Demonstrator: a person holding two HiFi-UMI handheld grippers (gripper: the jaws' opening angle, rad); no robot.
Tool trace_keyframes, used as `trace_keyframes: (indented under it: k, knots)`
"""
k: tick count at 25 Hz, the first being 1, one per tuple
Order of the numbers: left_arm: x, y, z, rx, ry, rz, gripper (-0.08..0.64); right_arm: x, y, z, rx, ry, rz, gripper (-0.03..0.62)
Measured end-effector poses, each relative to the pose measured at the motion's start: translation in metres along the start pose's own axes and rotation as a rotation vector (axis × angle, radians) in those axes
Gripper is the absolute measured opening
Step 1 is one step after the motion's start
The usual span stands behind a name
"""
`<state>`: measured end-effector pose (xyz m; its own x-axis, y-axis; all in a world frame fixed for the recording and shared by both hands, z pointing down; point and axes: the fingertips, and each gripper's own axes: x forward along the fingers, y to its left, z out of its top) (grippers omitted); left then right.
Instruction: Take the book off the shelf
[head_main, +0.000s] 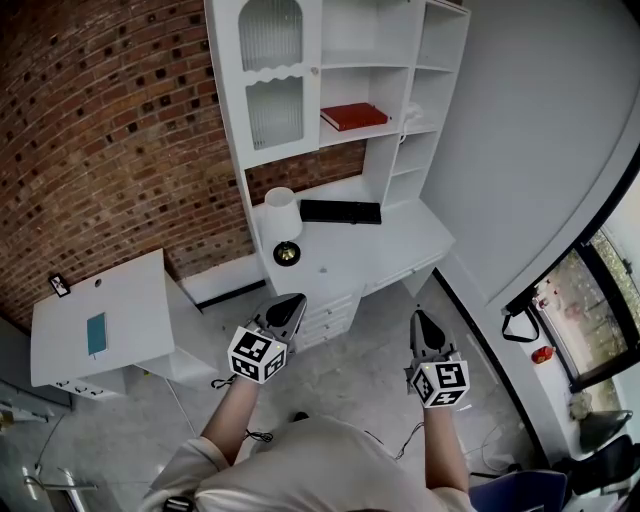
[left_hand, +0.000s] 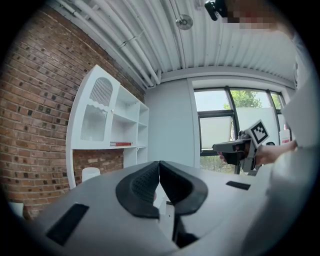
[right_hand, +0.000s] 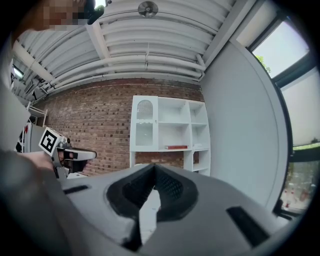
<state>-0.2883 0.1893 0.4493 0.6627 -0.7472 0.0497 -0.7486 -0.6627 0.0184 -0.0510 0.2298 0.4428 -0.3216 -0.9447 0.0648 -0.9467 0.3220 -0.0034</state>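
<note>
A red book (head_main: 354, 116) lies flat on the middle shelf of a white shelf unit (head_main: 300, 140) against the brick wall. It also shows small and far off as the book (left_hand: 121, 144) in the left gripper view and the book (right_hand: 176, 147) in the right gripper view. My left gripper (head_main: 297, 299) (left_hand: 159, 163) is shut with nothing in it, held low in front of the desk. My right gripper (head_main: 417, 314) (right_hand: 154, 166) is also shut and empty, level with the left one. Both are well short of the shelf.
A white desk (head_main: 400, 245) under the shelves carries a white lamp (head_main: 281, 215) and a black keyboard (head_main: 340, 212). A low white cabinet (head_main: 100, 320) stands to the left. A grey wall and a window (head_main: 600, 300) run along the right.
</note>
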Motion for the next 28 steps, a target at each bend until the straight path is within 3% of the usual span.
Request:
trace_keyframes:
  k: [14,20,28]
  knots:
    - [0.002,0.024,-0.005,-0.026,-0.025,-0.005,0.043,0.016,0.015,-0.011,-0.021,0.028,-0.014,0.003]
    - [0.002,0.042,-0.007,-0.034,-0.032,-0.004,0.150,0.025,0.017,-0.017,-0.010,0.056,-0.054,0.003]
    - [0.000,0.056,-0.015,-0.024,-0.024,-0.051,0.234,0.034,0.030,-0.023,-0.023,0.072,-0.085,0.003]
